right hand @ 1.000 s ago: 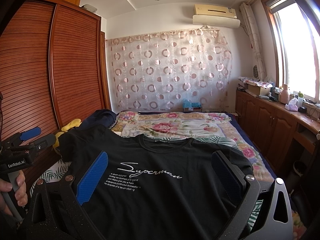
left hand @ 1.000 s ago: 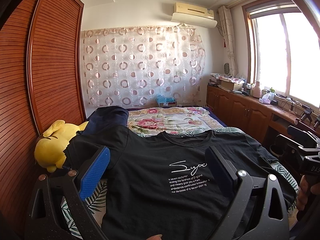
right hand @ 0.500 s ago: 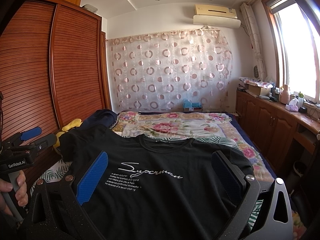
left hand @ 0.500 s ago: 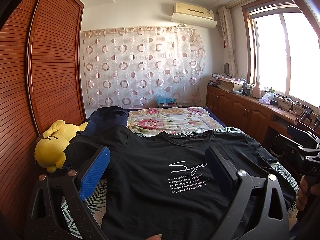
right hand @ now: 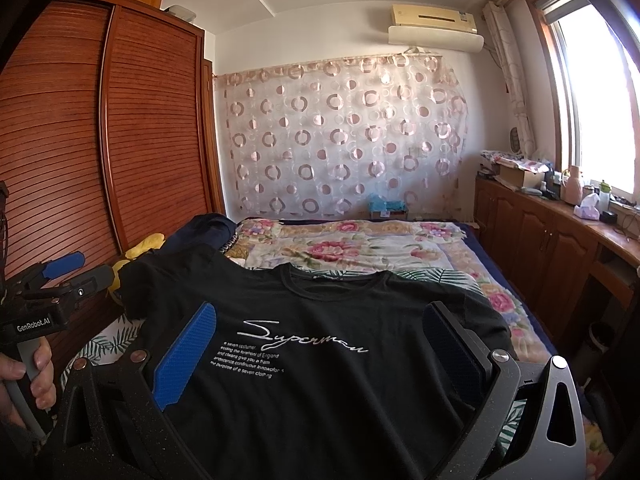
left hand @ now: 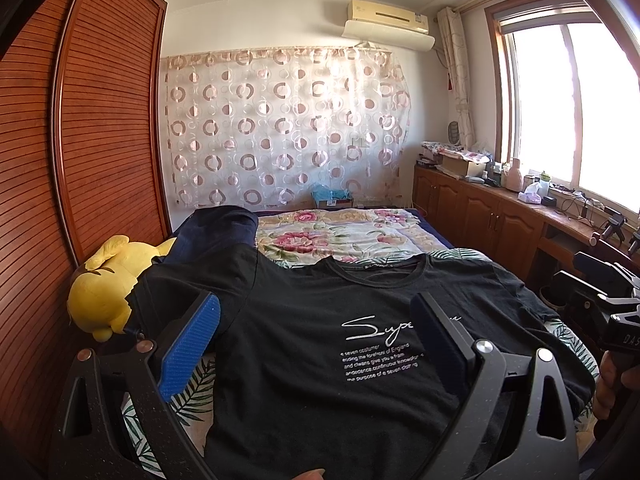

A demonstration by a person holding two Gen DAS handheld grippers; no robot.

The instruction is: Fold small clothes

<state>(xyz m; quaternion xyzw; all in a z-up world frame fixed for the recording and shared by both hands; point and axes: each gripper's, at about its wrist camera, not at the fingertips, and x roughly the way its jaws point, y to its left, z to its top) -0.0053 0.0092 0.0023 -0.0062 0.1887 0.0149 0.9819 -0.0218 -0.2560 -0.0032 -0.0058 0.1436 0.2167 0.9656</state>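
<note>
A black T-shirt (left hand: 320,364) with white "Superman" lettering lies flat, front up, on the bed, collar toward the far end. It also shows in the right wrist view (right hand: 320,360). My left gripper (left hand: 316,312) is open and empty, held above the shirt's lower left part. My right gripper (right hand: 320,316) is open and empty above the shirt's lower right part. Each gripper shows at the edge of the other's view, the right one (left hand: 600,300) and the left one (right hand: 60,280).
A yellow plush toy (left hand: 104,284) and a dark blue garment (left hand: 216,236) lie at the bed's left side by the wooden wardrobe (left hand: 80,160). A floral quilt (left hand: 340,236) covers the far bed. Wooden cabinets (left hand: 500,224) with clutter run under the window on the right.
</note>
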